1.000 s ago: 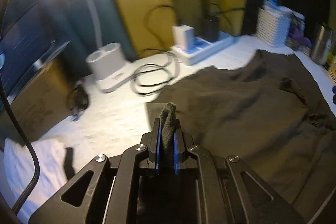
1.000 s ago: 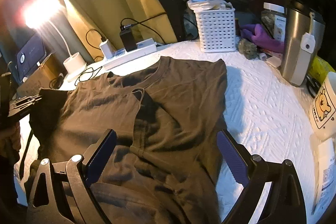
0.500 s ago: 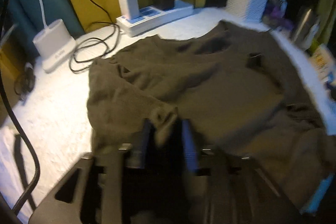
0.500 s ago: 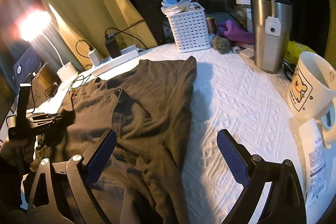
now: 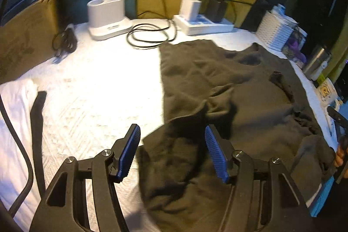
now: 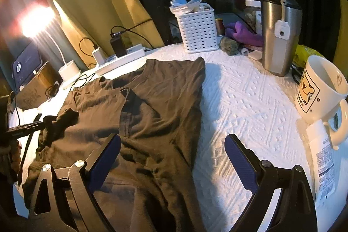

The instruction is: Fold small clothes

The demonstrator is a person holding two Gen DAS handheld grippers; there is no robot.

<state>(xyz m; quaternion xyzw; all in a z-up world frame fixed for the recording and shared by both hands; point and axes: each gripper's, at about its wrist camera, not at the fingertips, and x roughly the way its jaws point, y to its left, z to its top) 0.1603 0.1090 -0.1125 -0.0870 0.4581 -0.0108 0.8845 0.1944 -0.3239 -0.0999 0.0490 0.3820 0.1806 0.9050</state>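
Observation:
A dark brown T-shirt (image 5: 245,97) lies spread on the white textured cloth (image 5: 91,92), with its left side folded over toward the middle; it also shows in the right wrist view (image 6: 152,105). My left gripper (image 5: 171,145) is open and empty, just above the folded edge near the shirt's lower left. My right gripper (image 6: 171,153) is open and empty, above the shirt's lower right edge. The left gripper also shows at the left edge of the right wrist view (image 6: 26,126).
A lamp base (image 5: 107,14), coiled cable (image 5: 150,36) and power strip (image 5: 202,24) stand at the back. A white basket (image 6: 196,30), steel tumbler (image 6: 279,34), bear mug (image 6: 319,88) and a bottle (image 6: 322,158) line the right side. A cardboard box (image 5: 24,40) sits left.
My left gripper was shut on the shirt's edge, carried it over the shirt, then opened and let it go. My right gripper stayed open and drifted right.

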